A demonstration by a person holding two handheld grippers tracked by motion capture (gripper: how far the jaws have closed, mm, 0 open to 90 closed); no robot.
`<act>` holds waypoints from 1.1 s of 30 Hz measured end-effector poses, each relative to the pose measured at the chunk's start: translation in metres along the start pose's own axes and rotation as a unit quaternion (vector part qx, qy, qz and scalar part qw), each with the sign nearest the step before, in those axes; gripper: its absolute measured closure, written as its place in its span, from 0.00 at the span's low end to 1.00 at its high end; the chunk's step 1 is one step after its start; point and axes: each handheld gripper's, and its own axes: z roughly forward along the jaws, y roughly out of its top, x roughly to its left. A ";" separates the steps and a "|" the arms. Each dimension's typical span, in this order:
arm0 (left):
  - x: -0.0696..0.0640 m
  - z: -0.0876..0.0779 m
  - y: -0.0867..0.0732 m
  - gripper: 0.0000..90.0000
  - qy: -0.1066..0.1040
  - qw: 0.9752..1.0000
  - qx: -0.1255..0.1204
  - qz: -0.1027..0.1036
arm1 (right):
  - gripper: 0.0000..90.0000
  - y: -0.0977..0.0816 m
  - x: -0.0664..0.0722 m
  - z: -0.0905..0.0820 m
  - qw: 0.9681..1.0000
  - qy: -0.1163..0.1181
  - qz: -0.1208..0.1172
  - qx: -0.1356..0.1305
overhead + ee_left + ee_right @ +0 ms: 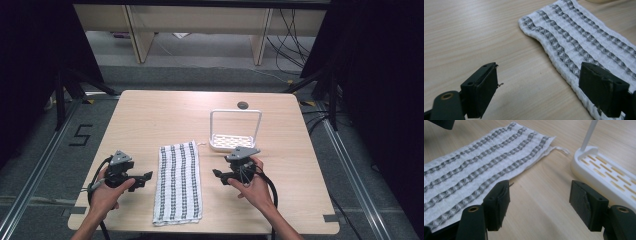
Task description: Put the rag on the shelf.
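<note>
**Both grippers held wide beside a striped towel**

A pale wooden counter (150, 115) carries a white dish towel (179, 181) with dark woven stripes, laid flat and lengthwise at the near middle, its long edges running from near to far; a small loop of thread shows at its far right corner. Just beyond that corner, to the right, stands a white slotted rack (235, 131) with a tall wire-like frame rising from its base; a dark round grommet (242, 105) sits in the counter near the far edge.

The left gripper (146, 176) is held in the person's left hand (107, 192) just left of the towel, pointing right toward it; in the left gripper view its fingers (482, 90) stand well apart with nothing between them, one over bare wood, the other over the towel's edge.

The right gripper (218, 176) is held in the right hand (255, 187) just right of the towel, pointing left; in the right gripper view its fingers (587, 203) are likewise spread wide and empty, the towel's edge beside one, the rack's base just beyond the other; bare counter lies between them.
</note>
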 end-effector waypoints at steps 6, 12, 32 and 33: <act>0.006 0.010 0.013 0.17 0.001 1.000 0.006 0.003 | 0.40 0.026 -0.004 0.019 1.000 -0.005 0.008 -0.010; 0.010 0.017 0.019 0.17 0.001 1.000 0.020 0.000 | 0.40 0.037 -0.008 0.031 1.000 -0.009 0.002 -0.007; 0.021 0.039 0.044 0.17 0.000 1.000 0.021 0.008 | 0.44 0.071 -0.002 0.077 1.000 0.000 -0.008 -0.003; 0.021 0.041 0.045 0.18 -0.003 1.000 0.019 0.004 | 0.46 0.071 -0.002 0.080 1.000 -0.002 -0.004 -0.005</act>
